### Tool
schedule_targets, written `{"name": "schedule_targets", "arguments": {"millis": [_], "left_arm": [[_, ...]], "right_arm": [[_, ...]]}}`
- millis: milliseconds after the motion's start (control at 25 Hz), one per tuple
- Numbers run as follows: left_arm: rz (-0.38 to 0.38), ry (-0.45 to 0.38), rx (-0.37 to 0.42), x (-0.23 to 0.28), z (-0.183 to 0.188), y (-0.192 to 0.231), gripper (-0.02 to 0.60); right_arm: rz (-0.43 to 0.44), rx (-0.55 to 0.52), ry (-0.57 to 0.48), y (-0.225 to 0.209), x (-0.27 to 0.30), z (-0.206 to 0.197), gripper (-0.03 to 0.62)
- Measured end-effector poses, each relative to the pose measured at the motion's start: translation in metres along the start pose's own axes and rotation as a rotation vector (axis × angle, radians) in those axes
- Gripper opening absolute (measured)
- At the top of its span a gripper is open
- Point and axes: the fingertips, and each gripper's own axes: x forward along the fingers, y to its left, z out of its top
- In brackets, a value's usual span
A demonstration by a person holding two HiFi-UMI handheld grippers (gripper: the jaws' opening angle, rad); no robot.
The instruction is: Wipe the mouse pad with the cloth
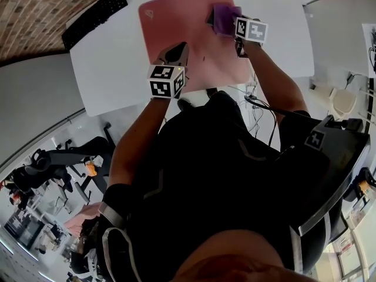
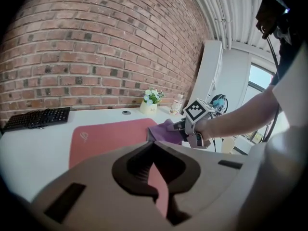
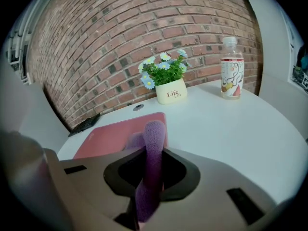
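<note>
The right gripper [image 1: 228,22] is clamped on a purple fuzzy cloth [image 1: 224,15]. In the right gripper view the cloth [image 3: 154,134] fills the slot between the jaws from bottom to top, and its rounded end sticks out past the tips. In the head view this gripper is at the upper right of centre, with the cloth lying on the far right corner of the pink rectangular mouse pad [image 1: 176,16].

The left gripper [image 1: 178,53] is just left of centre, over the near part of the pad. In its own view its jaws [image 2: 155,147] are drawn together at the tips. Only a thin sliver of pink shows between them, and nothing is gripped there. Whether the tips press on the pad cannot be made out.

The pad lies on a white desk [image 1: 111,69]. A black keyboard [image 1: 94,16] sits at the upper left, well apart from the pad. A cream flower pot [image 3: 168,91] and a clear plastic bottle [image 3: 232,69] stand by the brick wall.
</note>
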Motion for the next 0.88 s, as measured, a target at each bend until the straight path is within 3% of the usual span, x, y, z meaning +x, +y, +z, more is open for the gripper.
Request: {"name": "schedule_targets", "arguments": {"millis": [440,880], "left_arm": [[-0.038,-0.013,0.028,0.004,0.010,-0.007,0.002],[-0.066,-0.101,0.050,0.015,0.061,-0.006,0.002]], "right_arm": [[-0.092,0.014,-0.034,-0.047,-0.028,0.015,0.060],[-0.142,0.001,-0.136,-0.071,-0.060,0.081,0.060]]}}
